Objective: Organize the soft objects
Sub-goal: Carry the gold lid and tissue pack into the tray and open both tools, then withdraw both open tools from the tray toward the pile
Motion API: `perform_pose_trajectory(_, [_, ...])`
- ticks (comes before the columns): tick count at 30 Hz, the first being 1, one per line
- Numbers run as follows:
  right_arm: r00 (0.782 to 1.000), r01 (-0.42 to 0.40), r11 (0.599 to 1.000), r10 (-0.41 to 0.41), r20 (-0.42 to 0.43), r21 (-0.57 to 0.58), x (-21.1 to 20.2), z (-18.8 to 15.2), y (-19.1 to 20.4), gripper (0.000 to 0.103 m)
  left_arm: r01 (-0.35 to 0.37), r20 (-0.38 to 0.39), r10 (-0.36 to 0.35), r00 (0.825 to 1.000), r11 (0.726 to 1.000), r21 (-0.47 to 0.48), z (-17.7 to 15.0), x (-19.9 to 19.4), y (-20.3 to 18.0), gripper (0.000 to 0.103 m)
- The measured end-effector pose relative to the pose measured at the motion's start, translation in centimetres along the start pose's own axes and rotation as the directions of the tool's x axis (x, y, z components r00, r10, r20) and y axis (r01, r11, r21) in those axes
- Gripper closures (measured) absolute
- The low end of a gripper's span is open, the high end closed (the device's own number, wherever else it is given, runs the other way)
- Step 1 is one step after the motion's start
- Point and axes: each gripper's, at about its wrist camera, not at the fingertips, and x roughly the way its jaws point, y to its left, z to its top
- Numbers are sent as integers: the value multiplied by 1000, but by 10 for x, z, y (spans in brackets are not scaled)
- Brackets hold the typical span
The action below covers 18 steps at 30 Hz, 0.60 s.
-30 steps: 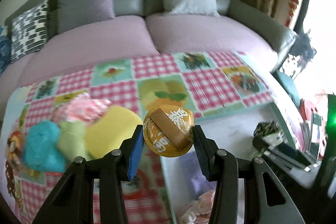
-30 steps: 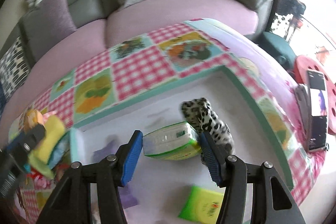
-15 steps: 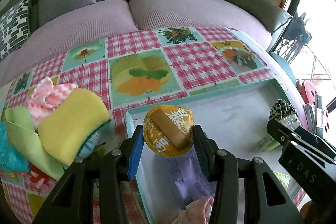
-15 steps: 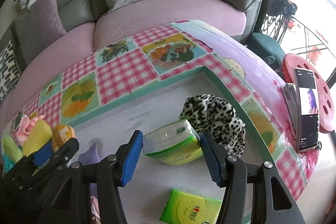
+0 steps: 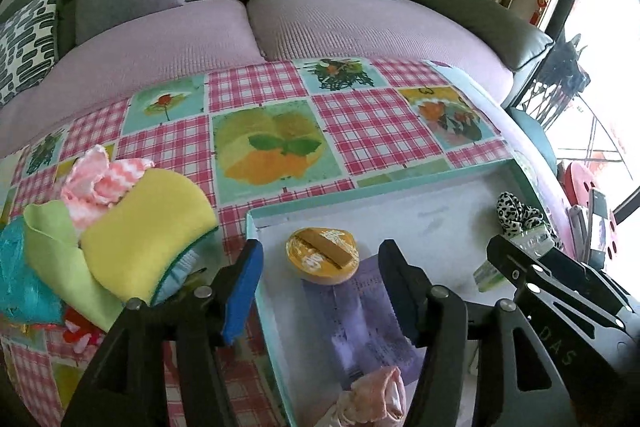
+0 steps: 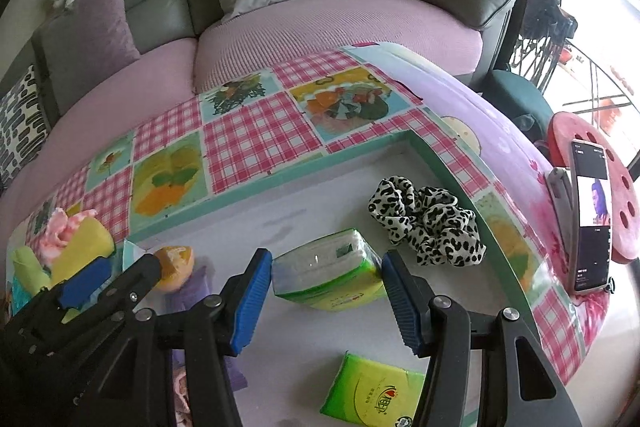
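L gripper (image 5: 320, 291) jaws just been opening, now spread w/ clear gaps both sides, holding nothing; orange round pack (image 5: 322, 258) sits btwn the tips but free of the pads, resting in near-left corner of teal-rimmed tray (image 5: 360, 189), partly on a purple cloth (image 5: 360, 323). Pink soft item (image 5: 374, 401) at bottom edge of same tray. R gripper (image 6: 326, 297) jaws roughly half spread, straddling green-and-white tissue pack (image 6: 326, 277); left pad looks right at pack edge, right pad w/ small gap, so real grip: can't tell. Pack appears to sit on white tray floor. Leopard scrunchie (image 6: 428, 223) just beyond it, near tray's right rim. Second green tissue pack (image 6: 372, 393) flat on tray floor, nearer cam. Outside tray, left, on checked tablecloth (image 5: 260, 95): pile w/ yellow sponge (image 5: 144, 231), light green cloth (image 5: 52, 247), pink-white cloth (image 5: 100, 181), teal cloth (image 5: 16, 275), all touching. Phone (image 6: 592, 215) propped on red stool (image 6: 624, 199), far right.
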Motion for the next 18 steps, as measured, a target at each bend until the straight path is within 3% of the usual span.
perform_pose_trajectory(10, [1000, -3, 1000, 3, 3, 6, 0, -1, 0, 34, -64, -1, 64, 998, 997, -51, 0, -7, 17, 40])
perform_pose_trajectory(13, [1000, -4, 1000, 4, -3, 5, 1, -1, 0, 24, -86, 3, 86, 996, 994, -69, 0, -8, 22, 38])
perform_pose_trajectory(15, [1000, -8, 1000, 8, -2, -4, 1, -2, 1, 24, -106, 9, 107, 994, 991, -88, 0, -8, 27, 15])
perform_pose_trajectory(16, [1000, -7, 1000, 7, 0, -10, 1, -2, 2, 22, -111, 14, 113, 994, 989, -94, -1, -9, 29, 14])
perform_pose_trajectory(18, [1000, -3, 1000, 3, 1, -20, 1, -3, 3, 2, -128, 17, 130, 991, 986, -103, -1, -10, 32, 14])
